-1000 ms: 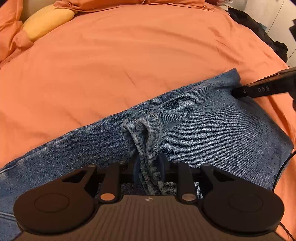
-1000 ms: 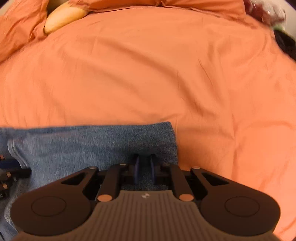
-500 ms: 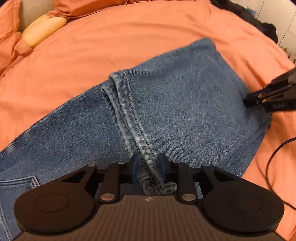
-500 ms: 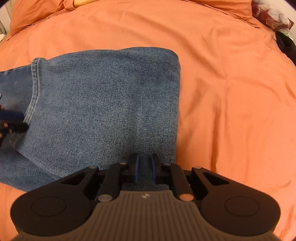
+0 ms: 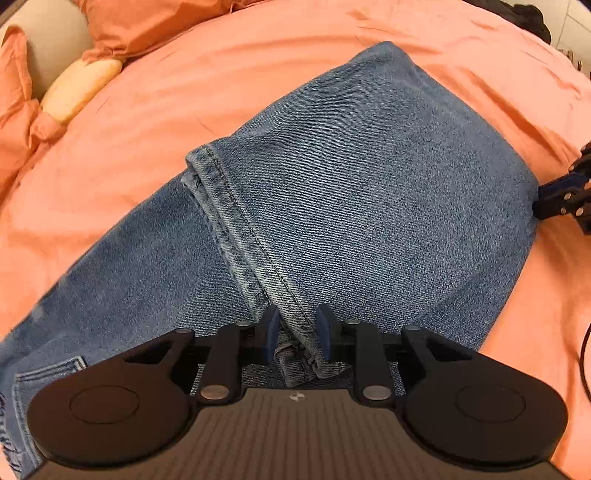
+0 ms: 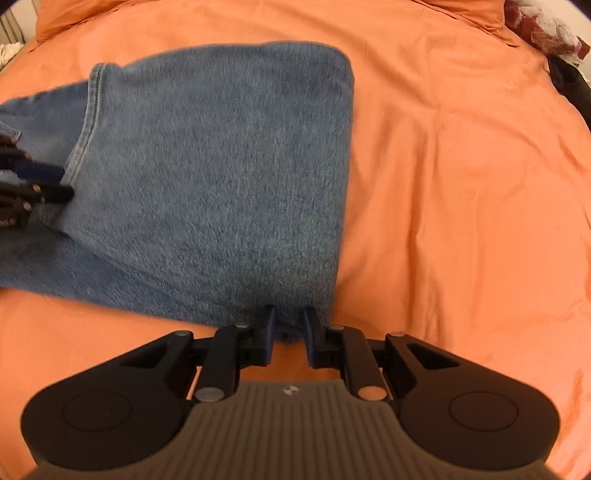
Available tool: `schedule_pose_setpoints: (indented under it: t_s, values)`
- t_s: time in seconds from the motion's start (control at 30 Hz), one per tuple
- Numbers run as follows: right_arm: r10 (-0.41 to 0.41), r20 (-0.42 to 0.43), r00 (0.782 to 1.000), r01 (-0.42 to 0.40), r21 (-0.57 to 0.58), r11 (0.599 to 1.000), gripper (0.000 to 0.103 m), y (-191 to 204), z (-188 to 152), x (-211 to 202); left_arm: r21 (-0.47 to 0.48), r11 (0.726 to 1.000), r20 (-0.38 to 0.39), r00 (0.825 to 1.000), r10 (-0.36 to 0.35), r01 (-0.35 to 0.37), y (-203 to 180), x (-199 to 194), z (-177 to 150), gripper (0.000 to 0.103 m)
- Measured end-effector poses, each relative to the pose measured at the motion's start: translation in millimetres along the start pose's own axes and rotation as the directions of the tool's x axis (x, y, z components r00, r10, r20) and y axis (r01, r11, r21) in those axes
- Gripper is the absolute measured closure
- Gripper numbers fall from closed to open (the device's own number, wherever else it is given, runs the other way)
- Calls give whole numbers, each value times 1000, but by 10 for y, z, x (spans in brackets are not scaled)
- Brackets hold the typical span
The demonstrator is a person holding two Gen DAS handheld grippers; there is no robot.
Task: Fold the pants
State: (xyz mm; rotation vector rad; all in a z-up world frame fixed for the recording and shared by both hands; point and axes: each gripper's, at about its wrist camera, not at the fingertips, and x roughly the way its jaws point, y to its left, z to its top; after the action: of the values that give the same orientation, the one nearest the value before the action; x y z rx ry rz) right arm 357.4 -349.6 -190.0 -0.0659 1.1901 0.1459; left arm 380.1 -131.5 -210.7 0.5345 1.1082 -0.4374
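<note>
Blue denim pants [image 5: 362,177] lie on an orange bed cover, the leg end folded back over the upper part; they also show in the right wrist view [image 6: 221,173]. The leg hem [image 5: 240,229] runs diagonally to my left gripper [image 5: 295,326], whose fingers stand slightly apart around the hem's near end. My right gripper [image 6: 289,321] sits at the near edge of the fold, its fingers a little apart with denim between the tips. Each gripper shows at the edge of the other's view, the right one [image 5: 561,197] and the left one [image 6: 33,184].
The orange bed cover [image 6: 461,184] spreads all around the pants. A yellow pillow [image 5: 81,86] and orange pillows [image 5: 155,26] lie at the far left. Dark clothing [image 6: 569,81] sits at the far right edge. A black cable [image 5: 585,354] hangs at the right.
Both grippers carried the leg end over and laid it flat on the upper pants. Their fingers have parted slightly and the right gripper has drawn back to the fold's edge.
</note>
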Motion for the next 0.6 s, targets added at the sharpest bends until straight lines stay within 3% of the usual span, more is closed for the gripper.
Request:
schedule_pose_setpoints:
  t_s: [0.1, 0.17, 0.23, 0.33, 0.4, 0.47, 0.53, 0.6]
  values:
    - [6, 74, 997, -7, 11, 1000, 88, -38, -100, -200, 7, 1000, -3, 1000, 8, -8, 7, -78, -25, 73]
    - [-23, 119, 993, 24, -8, 1000, 74, -5, -251, -277, 11, 1000, -1, 1000, 9, -9, -18, -89, -12, 73]
    - [-42, 153, 987, 49, -46, 998, 74, 68, -410, -264, 13, 1000, 2, 1000, 5, -5, -19, -112, -26, 73]
    - [-22, 204, 979, 16, 30, 999, 74, 34, -540, -213, -5, 1000, 1, 1000, -5, 5, 9, -134, -7, 73]
    - [-11, 217, 976, -12, 103, 995, 80, -48, -513, -143, -20, 1000, 1, 1000, -16, 16, 33, -144, 8, 80]
    - [-8, 210, 978, -25, 154, 988, 101, -70, -428, -19, -20, 1000, 1, 1000, -22, 22, 37, -169, 21, 83]
    - [-42, 227, 973, 6, 159, 987, 102, -26, -398, -68, 8, 1000, 3, 1000, -2, 2, 5, -208, 23, 90]
    - [-100, 239, 966, 87, 66, 994, 103, 122, -395, -141, 31, 999, -7, 1000, 17, -17, -10, -191, 32, 90]
